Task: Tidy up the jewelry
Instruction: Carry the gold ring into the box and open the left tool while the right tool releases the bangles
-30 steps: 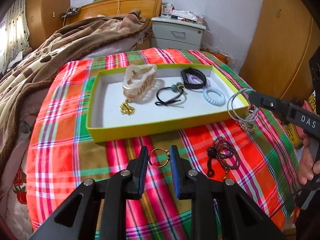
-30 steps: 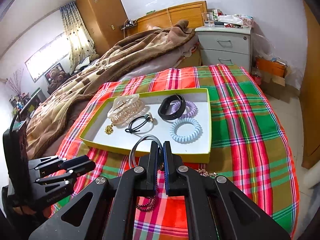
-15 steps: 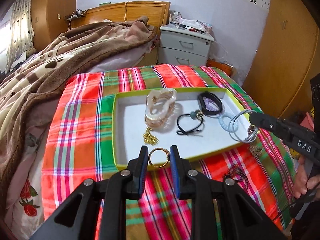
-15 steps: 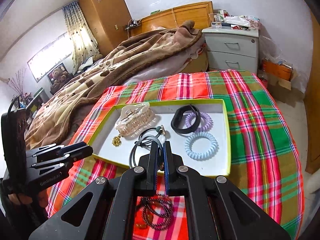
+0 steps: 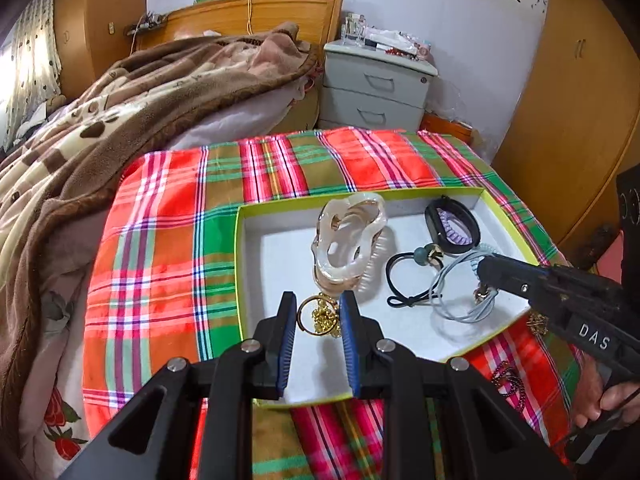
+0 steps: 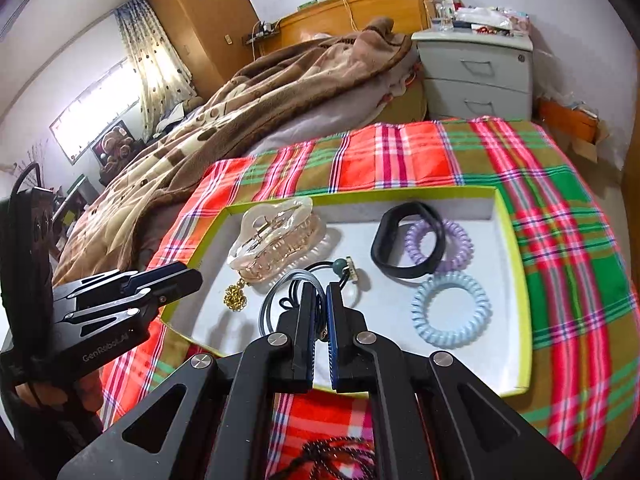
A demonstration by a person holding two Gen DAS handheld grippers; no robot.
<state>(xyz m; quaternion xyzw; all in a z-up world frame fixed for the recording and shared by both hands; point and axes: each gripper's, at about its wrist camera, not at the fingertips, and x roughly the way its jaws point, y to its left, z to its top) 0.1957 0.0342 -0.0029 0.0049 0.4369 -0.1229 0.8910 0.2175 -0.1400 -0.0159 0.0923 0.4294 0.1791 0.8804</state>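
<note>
Jewelry is the job, and you carry a piece in each tool, both hanging over the yellow-rimmed tray (image 5: 505, 216) because that is where the pieces are being gathered. Your left gripper (image 5: 319, 312) has its blue pads (image 5: 287, 336) pressed on either side of a gold ring (image 5: 305, 317); the ring stands upright between them, held by its edges so that it sits plainly in sight of the wrist camera and cannot roll out. Just beyond your left fingertips lies a small gold chain cluster (image 6: 236, 298), and past that the big translucent hair claw (image 5: 349, 242), so a release from here would, I judge, set the ring next to the other gold piece.

Your right gripper (image 6: 318, 294) has its fingers drawn nearly together on a bundle of grey loop bands (image 5: 456, 300), which droop below and to the left of the tips with a small gold charm (image 5: 483, 294) hanging from them. The pinch is thin because the bands are thin; a looser hold would likely let them slide out.

Ahead of your right tips sits the black hair tie with beads (image 6: 344, 270), and further right the black band (image 6: 404, 240), the purple coil tie (image 6: 452, 246) and the blue coil tie (image 6: 450, 310). A dark beaded bracelet (image 5: 506, 378) lies on the plaid cloth (image 5: 160, 232) outside the tray, nearer to you than your right tips, so it looks to be among what is left.
</note>
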